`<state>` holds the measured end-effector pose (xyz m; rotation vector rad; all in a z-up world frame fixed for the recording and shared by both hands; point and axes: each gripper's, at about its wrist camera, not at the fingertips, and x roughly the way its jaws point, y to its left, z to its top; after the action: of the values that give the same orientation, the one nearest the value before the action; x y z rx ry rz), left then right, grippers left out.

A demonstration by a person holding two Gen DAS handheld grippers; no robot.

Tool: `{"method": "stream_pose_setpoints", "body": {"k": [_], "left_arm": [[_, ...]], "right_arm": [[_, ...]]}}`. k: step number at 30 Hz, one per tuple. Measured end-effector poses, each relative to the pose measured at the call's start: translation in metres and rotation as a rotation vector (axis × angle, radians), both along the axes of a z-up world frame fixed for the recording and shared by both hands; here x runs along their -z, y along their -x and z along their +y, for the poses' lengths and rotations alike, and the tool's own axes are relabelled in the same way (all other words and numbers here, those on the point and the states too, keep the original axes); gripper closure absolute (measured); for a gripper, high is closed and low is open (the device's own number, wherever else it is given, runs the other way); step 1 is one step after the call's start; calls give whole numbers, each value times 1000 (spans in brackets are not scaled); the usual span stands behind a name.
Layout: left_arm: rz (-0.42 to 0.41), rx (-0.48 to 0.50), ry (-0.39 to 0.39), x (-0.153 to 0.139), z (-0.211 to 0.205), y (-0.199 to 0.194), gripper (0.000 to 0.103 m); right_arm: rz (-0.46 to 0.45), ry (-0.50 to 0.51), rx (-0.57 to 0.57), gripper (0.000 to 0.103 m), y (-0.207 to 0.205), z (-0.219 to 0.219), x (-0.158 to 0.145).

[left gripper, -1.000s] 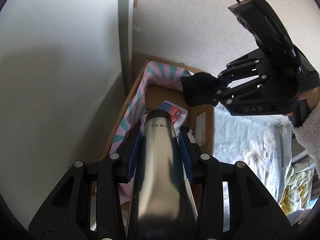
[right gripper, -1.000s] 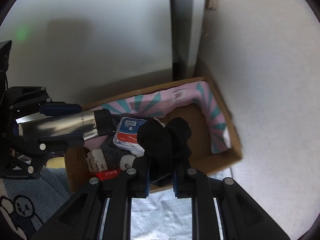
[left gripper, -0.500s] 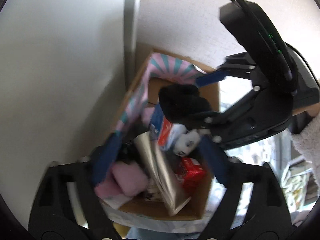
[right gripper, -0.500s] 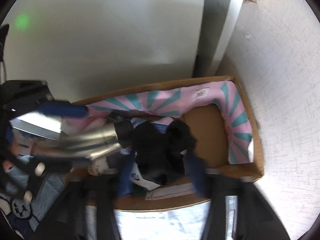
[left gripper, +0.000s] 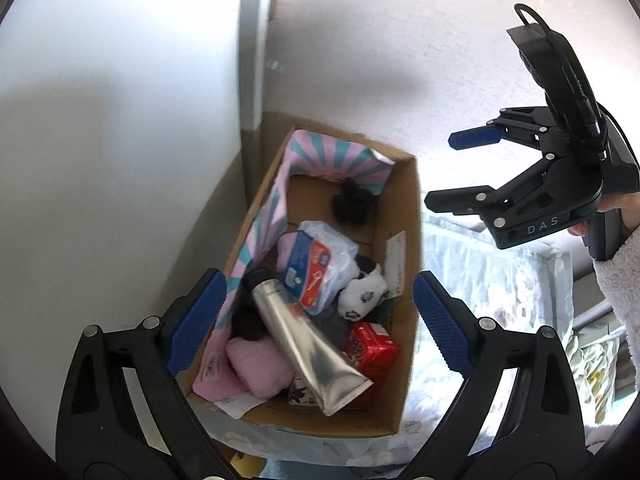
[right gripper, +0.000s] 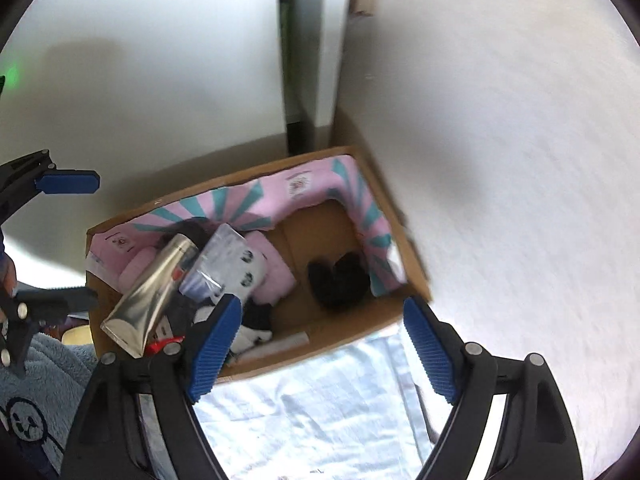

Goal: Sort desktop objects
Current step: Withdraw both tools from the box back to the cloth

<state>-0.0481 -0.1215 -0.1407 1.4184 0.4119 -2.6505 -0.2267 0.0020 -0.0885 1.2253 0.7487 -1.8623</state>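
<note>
Wall corner hems cardboard box (left gripper: pixel 404 264); both grippers' jaws spread wide, empty, above it.

We're looking into an open cardboard box (left gripper: pixel 404 240) tucked in the corner where two walls meet. A silver tube (left gripper: pixel 308 340) with a black cap lies on its side atop the pile, crimped end toward us in the left wrist view. Beside it sit a plastic-wrapped red-and-blue packet (left gripper: pixel 316 264), a panda plush (left gripper: pixel 364 292), a red pack (left gripper: pixel 372 348) and a pink fuzzy bundle (left gripper: pixel 260 364). A black fabric wad (right gripper: pixel 338 278) rests alone on the bare box floor at the far end, next to pink-and-teal striped cloth (right gripper: pixel 280 204) lining the walls.
</note>
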Motion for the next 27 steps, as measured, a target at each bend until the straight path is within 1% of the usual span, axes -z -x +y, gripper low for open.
{"method": "stream_pose_setpoints", "body": {"k": [5, 8, 11, 13, 16, 19, 20, 25, 27], "left_arm": [[29, 73, 11, -12, 24, 4, 9], [49, 130, 21, -21, 43, 7, 9], [85, 186, 53, -32, 66, 10, 9], [100, 236, 56, -38, 83, 14, 9], [113, 298, 51, -43, 108, 21, 9], [138, 368, 54, -47, 138, 26, 9], [141, 405, 50, -47, 151, 28, 9], [134, 530, 60, -38, 205, 33, 9], [118, 568, 62, -31, 223, 34, 9]], "right_arm": [[6, 14, 64, 23, -5, 26, -9], [-16, 27, 114, 23, -11, 46, -14], [24, 108, 177, 23, -20, 79, -37], [23, 134, 211, 23, -25, 98, -47], [55, 125, 261, 23, -34, 129, -57], [69, 101, 318, 23, -45, 163, -60], [77, 92, 340, 23, -49, 175, -61], [85, 53, 433, 23, -73, 235, -57], [82, 35, 471, 23, -84, 260, -49]]}}
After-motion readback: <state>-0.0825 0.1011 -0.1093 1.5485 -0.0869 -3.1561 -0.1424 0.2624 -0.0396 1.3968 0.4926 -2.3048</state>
